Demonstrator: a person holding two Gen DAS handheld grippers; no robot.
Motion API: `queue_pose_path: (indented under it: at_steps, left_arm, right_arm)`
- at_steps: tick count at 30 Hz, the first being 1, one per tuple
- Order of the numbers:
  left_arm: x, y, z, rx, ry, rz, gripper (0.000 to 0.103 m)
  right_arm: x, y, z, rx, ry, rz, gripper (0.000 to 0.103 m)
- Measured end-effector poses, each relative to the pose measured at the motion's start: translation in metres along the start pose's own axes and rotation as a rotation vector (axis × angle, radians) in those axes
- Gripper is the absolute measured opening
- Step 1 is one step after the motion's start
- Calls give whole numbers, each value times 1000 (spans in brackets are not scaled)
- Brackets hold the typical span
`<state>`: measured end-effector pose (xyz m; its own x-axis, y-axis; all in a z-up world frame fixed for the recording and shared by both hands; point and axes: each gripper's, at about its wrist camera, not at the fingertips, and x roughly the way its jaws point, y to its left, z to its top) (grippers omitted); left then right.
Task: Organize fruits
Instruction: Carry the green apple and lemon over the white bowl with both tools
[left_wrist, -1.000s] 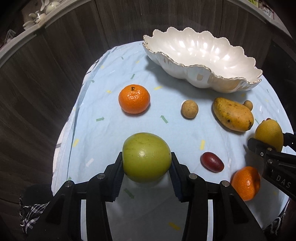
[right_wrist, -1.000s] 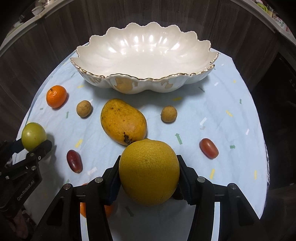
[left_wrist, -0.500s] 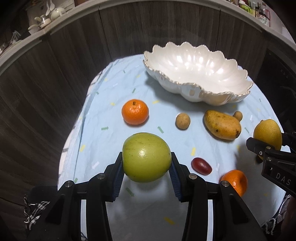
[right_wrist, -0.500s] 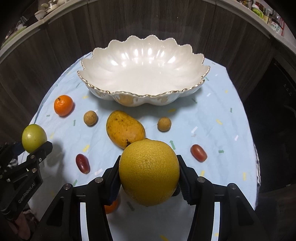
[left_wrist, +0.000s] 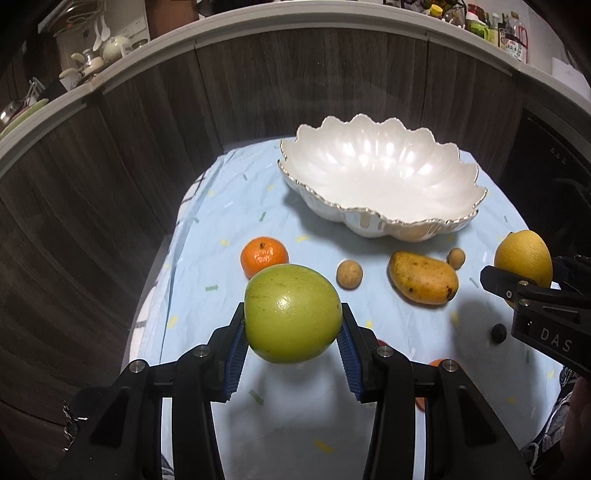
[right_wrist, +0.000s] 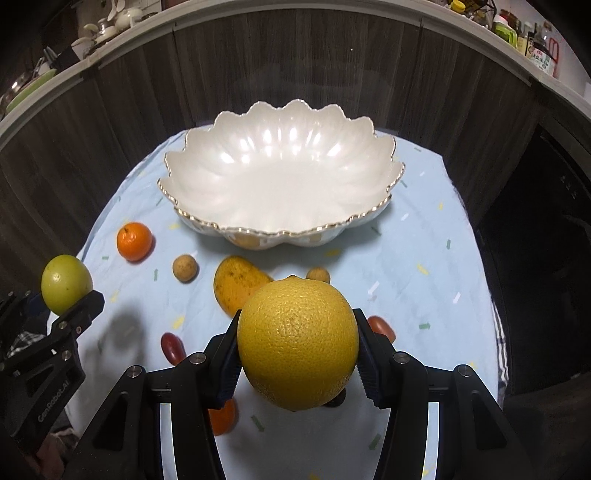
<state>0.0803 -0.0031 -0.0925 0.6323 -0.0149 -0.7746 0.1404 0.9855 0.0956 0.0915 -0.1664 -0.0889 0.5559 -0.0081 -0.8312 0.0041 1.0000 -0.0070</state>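
Above blue cloth (left_wrist: 207, 229), I hold green apple (left_wrist: 293, 314) in left gripper (left_wrist: 293, 334), yellow orange (right_wrist: 297, 343) in right gripper (right_wrist: 297, 356), jaws part-open, clamped at widest girth. Both look firm, smooth, roll-prone. White bowl (right_wrist: 207, 221) empty, likely fragile: lower gently.

Seen from the left wrist, the green fruit (left_wrist: 293, 314) covers the near edge of the tangerine (left_wrist: 264, 256) behind it. Just right of the green fruit, a red fruit (left_wrist: 382, 342) shows only as a sliver above a gripper finger, and a second orange fruit (left_wrist: 441, 362) is a mere crescent — the rest sits behind the black frame. A small dark thing (left_wrist: 498, 333) farther right is too blurred to name.

From the right wrist, the yellow citrus (right_wrist: 297, 345) hides the mango's (right_wrist: 236, 286) near end, half of a red fruit (right_wrist: 380, 326) and most of a dark object (right_wrist: 338, 398) under it.
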Motion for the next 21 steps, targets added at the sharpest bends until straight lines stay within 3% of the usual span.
queue_pose_path:
  at_steps: [21]
  left_arm:
    - [0, -12, 57, 1, -77, -17, 44]
  right_arm:
    - [-7, -26, 44, 43, -84, 3, 54]
